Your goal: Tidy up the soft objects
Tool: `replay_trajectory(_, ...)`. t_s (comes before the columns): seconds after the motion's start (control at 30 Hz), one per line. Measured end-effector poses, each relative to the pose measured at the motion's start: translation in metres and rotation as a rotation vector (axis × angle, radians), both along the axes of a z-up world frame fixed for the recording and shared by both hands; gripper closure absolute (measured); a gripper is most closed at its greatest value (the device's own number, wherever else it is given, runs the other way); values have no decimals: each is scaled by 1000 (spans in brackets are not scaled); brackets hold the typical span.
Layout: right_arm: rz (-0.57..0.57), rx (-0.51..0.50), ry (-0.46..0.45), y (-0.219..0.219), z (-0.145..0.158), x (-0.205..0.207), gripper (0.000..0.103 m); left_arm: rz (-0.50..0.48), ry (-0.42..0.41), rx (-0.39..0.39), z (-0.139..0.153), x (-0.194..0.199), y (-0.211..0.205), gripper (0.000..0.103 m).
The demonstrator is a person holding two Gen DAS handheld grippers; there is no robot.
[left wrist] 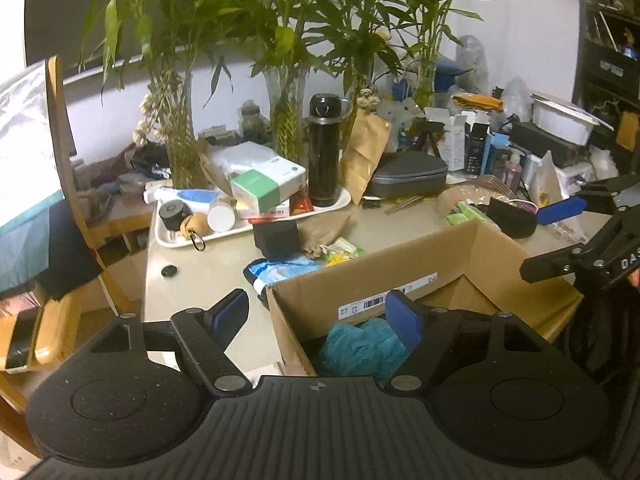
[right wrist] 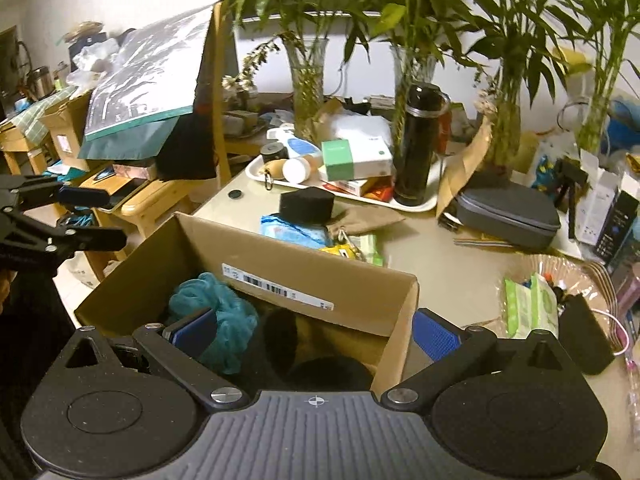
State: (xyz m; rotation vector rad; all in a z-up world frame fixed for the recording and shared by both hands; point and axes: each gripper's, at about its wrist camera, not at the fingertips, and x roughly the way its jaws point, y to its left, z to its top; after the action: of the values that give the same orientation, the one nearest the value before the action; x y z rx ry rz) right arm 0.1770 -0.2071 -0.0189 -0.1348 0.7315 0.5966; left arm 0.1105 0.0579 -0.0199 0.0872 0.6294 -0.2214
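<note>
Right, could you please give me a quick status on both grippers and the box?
Left gripper open, empty, at the cardboard box edge. Right gripper open, empty. Teal mesh puff already in box. Black foam block on table beyond.

cardboard box (right wrist: 280, 268): 1 | teal mesh sponge (right wrist: 216, 308): 1 | black flask (right wrist: 416, 144): 1 | white tray (right wrist: 344, 194): 1

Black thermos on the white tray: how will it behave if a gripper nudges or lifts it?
The black thermos stands tall and narrow, so a high push would probably tip it. Its smooth, glossy body looks slippery for pads. It likely stays rigid, and may be heavy if full; contents cannot be seen. The white tray rim might stop sliding.
</note>
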Motion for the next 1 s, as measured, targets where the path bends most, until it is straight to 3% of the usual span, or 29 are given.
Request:
replay_trajectory(0.53,-39,-30,27,2,-4,38,0,13,35,-46,-4,23,9,28)
replay_trajectory(1.0,-61,39,32,-10,-16,94,0,17,57,-69,-12,58,24,28)
